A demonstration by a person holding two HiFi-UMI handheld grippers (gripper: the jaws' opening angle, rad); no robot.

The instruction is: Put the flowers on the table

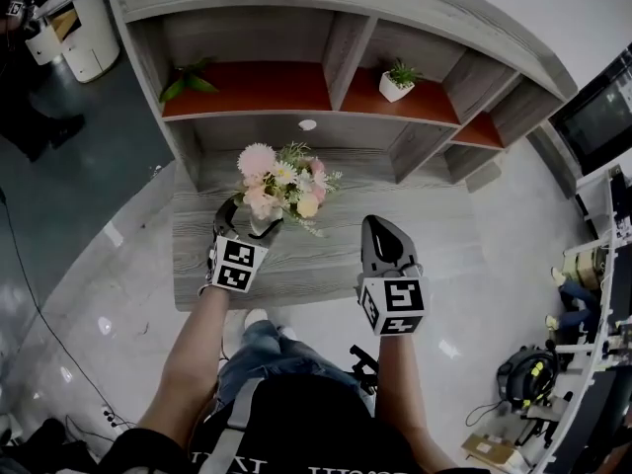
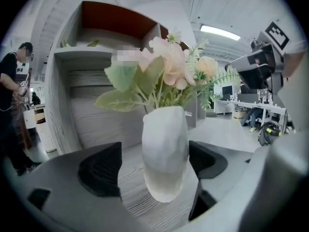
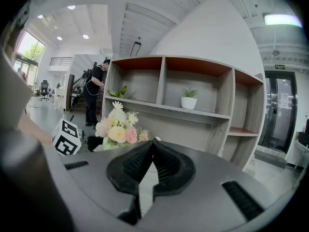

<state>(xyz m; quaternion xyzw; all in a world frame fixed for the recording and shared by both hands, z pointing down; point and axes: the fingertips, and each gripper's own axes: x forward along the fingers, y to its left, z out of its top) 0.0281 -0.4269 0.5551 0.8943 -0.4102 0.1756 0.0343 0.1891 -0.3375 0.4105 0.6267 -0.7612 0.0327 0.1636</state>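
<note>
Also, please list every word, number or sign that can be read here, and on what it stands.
Nothing reads clearly.
Green sign above the glass door: too small to read.
White print on the person's dark shirt: cut off, unreadable.
Marker cube, and the other: black squares only, no letters.

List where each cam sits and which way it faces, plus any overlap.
Head view: on the person's head, looking steeply down at the table and shelf; shows both forearms, left gripper and right gripper.
Left gripper view: on the left gripper, looking along its open fingers at the vase between them, shelf behind; right gripper at right.
Right gripper view: on the right gripper, looking over its shut fingers towards the shelf; left gripper at left.
Shared: all three see the flowers and shelf.
</note>
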